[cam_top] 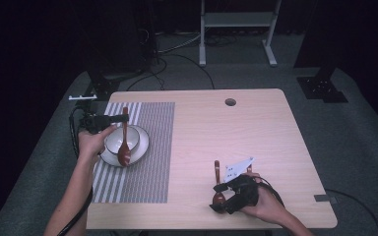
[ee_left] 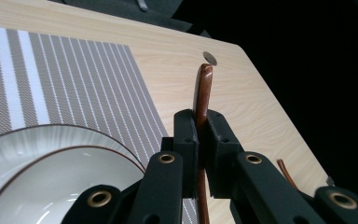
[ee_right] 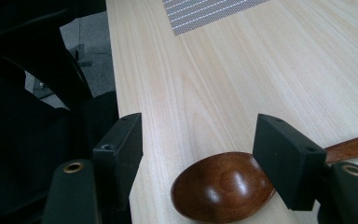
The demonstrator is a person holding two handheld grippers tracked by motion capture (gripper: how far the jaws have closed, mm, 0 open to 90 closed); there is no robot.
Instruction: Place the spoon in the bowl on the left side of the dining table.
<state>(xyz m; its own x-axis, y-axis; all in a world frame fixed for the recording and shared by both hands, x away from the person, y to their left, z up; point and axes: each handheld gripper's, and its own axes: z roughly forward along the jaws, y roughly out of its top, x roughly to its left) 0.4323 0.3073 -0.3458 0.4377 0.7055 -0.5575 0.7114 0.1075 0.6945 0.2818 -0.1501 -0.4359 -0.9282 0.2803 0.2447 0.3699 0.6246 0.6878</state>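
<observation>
1. White bowl (cam_top: 123, 136) sits on a white plate (cam_top: 137, 152), both on the striped placemat (cam_top: 147, 147) at the table's (cam_top: 256, 128) 9 o'clock side.
2. Left gripper (cam_top: 123, 118) clamped on the handle of a brown wooden spoon (cam_top: 124, 142); spoon head hangs over the plate's 6 o'clock rim.
3. Second wooden spoon (cam_top: 217, 187) lies flat on bare table near the 6 o'clock edge.
4. Right gripper (cam_top: 220, 196) jaws apart, straddling that spoon's head; pads not pressing it.

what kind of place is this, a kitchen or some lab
Likely a recording lab, not a kitchen: a bare wooden table on grey carpet, dark surroundings with cables and a metal stand behind.
</observation>
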